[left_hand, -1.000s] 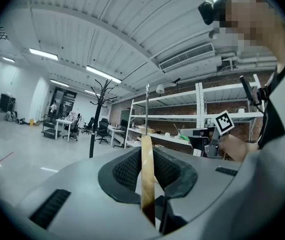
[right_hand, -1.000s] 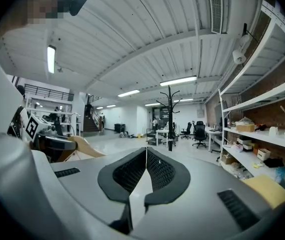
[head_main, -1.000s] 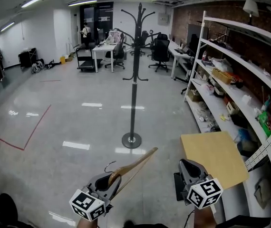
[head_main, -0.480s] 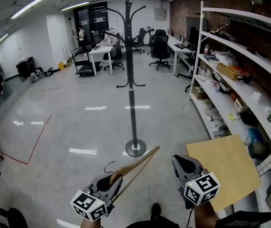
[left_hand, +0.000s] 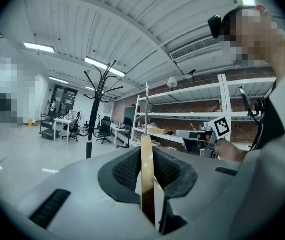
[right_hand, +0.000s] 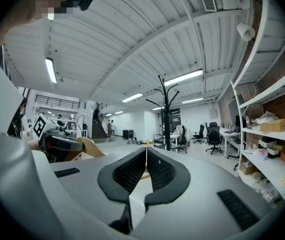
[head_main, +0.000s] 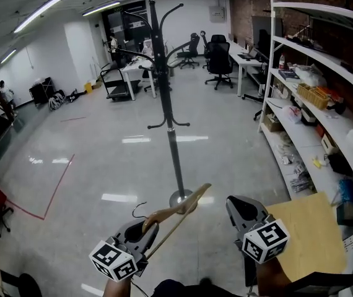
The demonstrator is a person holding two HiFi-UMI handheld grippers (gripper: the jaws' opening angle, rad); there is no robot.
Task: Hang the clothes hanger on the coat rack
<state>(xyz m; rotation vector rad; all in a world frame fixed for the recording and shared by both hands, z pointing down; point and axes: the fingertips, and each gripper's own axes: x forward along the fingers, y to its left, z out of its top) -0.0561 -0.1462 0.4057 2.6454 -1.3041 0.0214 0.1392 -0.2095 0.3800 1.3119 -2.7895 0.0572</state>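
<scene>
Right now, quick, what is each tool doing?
Left tool: closed on the wooden hanger.
Right tool: closed, holding nothing.

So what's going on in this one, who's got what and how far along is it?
This is a person working with two hand-held grippers, not a robot arm. The left gripper is clamped on a wooden clothes hanger, which points forward and to the right. The right gripper is shut with nothing between its jaws. The black coat rack stands ahead of both grippers, well apart from the hanger, so the hanger is not yet hung.
</scene>
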